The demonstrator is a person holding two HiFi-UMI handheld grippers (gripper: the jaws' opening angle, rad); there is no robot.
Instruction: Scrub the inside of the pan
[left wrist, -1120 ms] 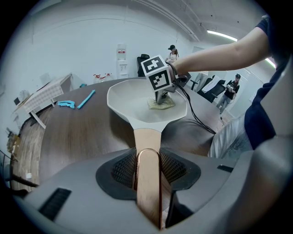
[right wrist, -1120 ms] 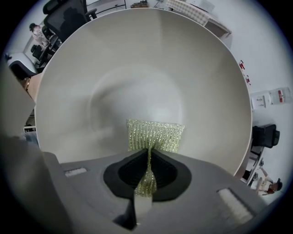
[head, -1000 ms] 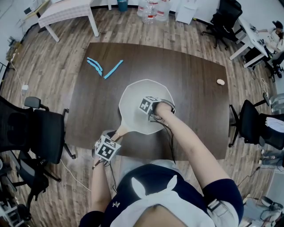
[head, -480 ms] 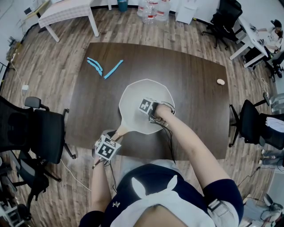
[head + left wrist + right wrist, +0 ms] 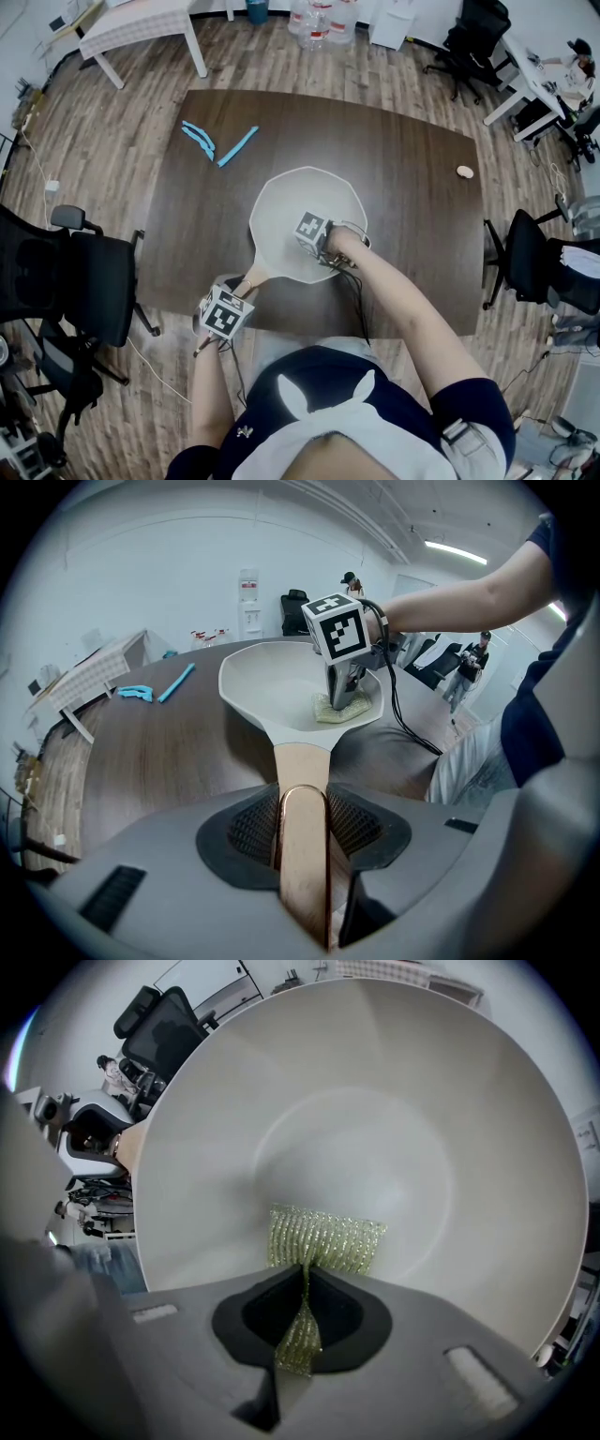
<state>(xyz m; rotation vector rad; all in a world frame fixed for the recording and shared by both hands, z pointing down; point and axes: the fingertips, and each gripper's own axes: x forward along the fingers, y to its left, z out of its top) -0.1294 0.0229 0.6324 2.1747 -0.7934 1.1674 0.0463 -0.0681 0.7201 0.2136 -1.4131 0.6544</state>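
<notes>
Head view, L to R: black office chair (image 5: 66,272) on the wood floor off the worktop's left side. Blue strips (image 5: 217,142) lie loose at far-left of the dark worktop (image 5: 403,187), well apart from the pan. Left gripper (image 5: 234,298) is at the near edge, clamped on the pan handle (image 5: 255,275), which runs diag. up-right to the bowl. White pan (image 5: 291,202) sits approx ctr of worktop, mouth up. Right gripper (image 5: 316,241) is inside the bowl, near-right part, marker cube on top, w/ the person's forearm (image 5: 403,309) reaching in from lower right. Small beige lump (image 5: 465,172) sits alone nr the right edge; can't tell what it is.

Left gripper view: both jaws press vs. the sides of the tan handle, no gap. Pan bowl is straight ahead, w/ the right gripper standing tips-down in it on a pad.

Right gripper view: jaws nearly together, pinching a fold of green-gold mesh scrub pad (image 5: 326,1239). Rest of the pad fans out past the tips and lies on the pan's inner wall, low on the slope nr the flat bottom. Pan interior is plain white.
</notes>
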